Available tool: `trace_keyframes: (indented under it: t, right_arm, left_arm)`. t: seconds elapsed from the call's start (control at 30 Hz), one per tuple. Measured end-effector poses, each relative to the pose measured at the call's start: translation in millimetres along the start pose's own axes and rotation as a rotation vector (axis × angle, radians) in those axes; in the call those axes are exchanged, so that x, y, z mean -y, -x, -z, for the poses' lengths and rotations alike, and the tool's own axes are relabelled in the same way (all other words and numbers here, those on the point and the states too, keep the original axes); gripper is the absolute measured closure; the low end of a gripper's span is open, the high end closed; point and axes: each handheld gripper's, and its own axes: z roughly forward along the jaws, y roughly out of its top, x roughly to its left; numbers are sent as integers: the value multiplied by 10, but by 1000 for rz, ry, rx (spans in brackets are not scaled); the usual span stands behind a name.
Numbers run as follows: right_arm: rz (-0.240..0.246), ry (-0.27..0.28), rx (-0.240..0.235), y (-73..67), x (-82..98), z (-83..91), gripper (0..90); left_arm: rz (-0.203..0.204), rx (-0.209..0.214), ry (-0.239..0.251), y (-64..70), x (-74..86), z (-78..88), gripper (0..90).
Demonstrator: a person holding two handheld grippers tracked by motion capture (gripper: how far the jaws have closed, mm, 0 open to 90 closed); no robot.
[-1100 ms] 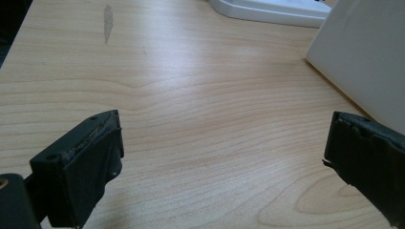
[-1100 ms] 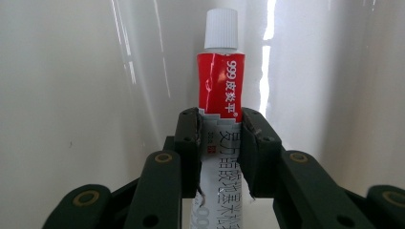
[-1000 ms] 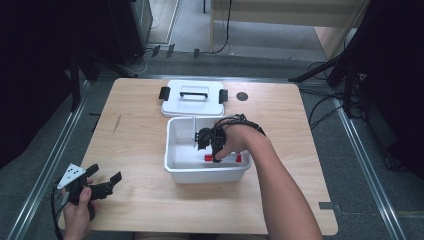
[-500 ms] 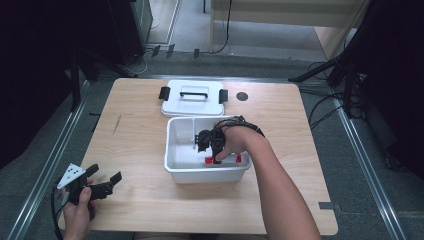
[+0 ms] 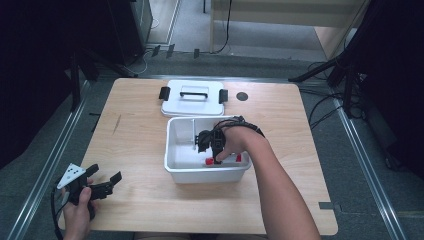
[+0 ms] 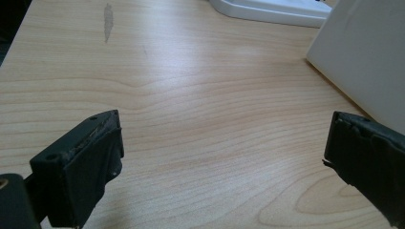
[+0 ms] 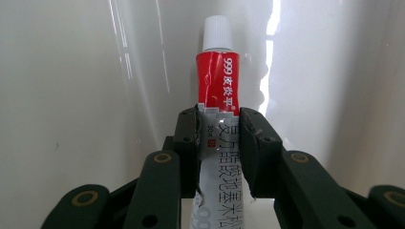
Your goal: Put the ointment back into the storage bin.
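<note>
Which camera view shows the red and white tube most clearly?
The right gripper view: the tube, with its white cap and print, fills the middle, clamped by the right gripper. The high view gives small red patches in the white bin. The left gripper view faces bare table.

wooden table [image 5: 140, 130] | grey floor [image 5: 280, 60] around it | black cables [image 5: 320, 107] at right | metal rails [image 5: 45, 175]

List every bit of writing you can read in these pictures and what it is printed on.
"999" with Chinese characters beside it, white on the red band of the tube held in the right gripper.
"30" in small print on the tube's white part, between the jaws; the unit after it is too small to read.
Larger grey Chinese characters lower on the tube, partly hidden by the jaws.
</note>
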Motion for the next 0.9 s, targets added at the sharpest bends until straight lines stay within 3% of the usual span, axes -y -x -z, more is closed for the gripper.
trace_keyframes:
  t: [0.33,0.47,0.63,0.9]
  right_arm:
    - [-7,-2,8,4,9,5,683]
    - [-12,9,25,4,7,12,605]
    - [-1,18,7,-5,31,51,771]
    - [-3,50,11,-57,110,230,811]
  left_arm:
    - [-1,0,0,0,0,-1,1]
    - [0,0,0,0,0,-1,1]
    - [0,-1,-1,-1,-1,-1,1]
    - [1,-1,-4,-1,-2,-4,1]
